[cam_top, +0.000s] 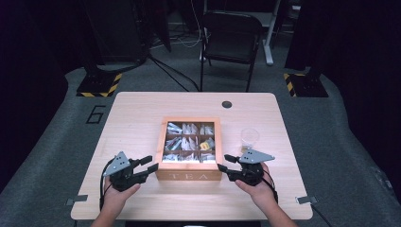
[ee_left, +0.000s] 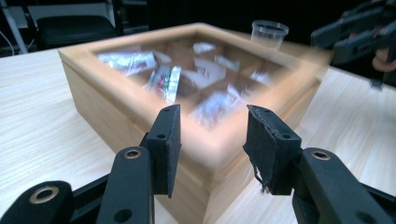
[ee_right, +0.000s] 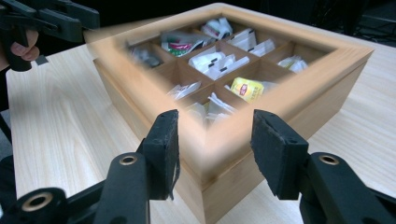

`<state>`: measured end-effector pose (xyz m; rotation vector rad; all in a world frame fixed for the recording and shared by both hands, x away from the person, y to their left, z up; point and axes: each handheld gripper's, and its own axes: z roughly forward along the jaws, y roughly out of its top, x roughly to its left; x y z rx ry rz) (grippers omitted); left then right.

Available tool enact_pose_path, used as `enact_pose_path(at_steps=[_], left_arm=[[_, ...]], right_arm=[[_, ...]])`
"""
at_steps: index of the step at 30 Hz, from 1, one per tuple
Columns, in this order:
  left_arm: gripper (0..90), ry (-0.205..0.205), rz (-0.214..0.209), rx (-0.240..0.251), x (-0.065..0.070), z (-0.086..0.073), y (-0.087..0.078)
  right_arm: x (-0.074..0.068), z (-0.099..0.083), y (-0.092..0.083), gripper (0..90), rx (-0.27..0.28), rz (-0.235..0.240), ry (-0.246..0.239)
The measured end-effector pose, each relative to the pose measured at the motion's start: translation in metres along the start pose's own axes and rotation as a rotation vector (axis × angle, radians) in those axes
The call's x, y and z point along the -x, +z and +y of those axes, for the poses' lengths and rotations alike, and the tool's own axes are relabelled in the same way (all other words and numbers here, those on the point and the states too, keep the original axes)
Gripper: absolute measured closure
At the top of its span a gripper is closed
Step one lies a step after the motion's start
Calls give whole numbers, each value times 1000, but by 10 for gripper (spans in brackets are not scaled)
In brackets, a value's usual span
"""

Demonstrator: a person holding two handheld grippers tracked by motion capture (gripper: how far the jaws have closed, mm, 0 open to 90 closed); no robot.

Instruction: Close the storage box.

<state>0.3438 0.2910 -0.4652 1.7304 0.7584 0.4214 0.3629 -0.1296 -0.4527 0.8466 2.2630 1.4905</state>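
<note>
Tea box (cam_top: 189, 147) of pale wood sits mid-table, its compartments full of sachets, lid frame blurred. Left gripper (cam_top: 147, 168) and right gripper (cam_top: 224, 166) flank its near corners, each with jaws parted around a corner, pads pressing nothing. Beside the box stands a clear plastic cup (cam_top: 249, 138). The light wooden table (cam_top: 137, 113) stands on grey carpet; a black chair (cam_top: 231, 38) waits beyond in the dark room.

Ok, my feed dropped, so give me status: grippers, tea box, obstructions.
Left gripper and right gripper open, one at each front corner of the tea box. Lid shut, nothing gripped. Plastic cup stands clear at right.
</note>
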Motion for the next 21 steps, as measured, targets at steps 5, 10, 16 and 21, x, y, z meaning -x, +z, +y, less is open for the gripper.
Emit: enact_pose_path(at_steps=[5,10,16,21], left_arm=[[549,-40,9,4,-7,-2,-1],[532,-53,20,5,-12,-2,-2],[502,-57,42,-13,-16,-5,-3],[494,-66,47,-21,-17,-7,-3]], right_arm=[[5,-1,-3,509,3,-11,14],[9,-2,-3,485,6,-26,22],[13,-3,-5,459,10,-48,21],[17,-5,-5,434,0,-85,31]])
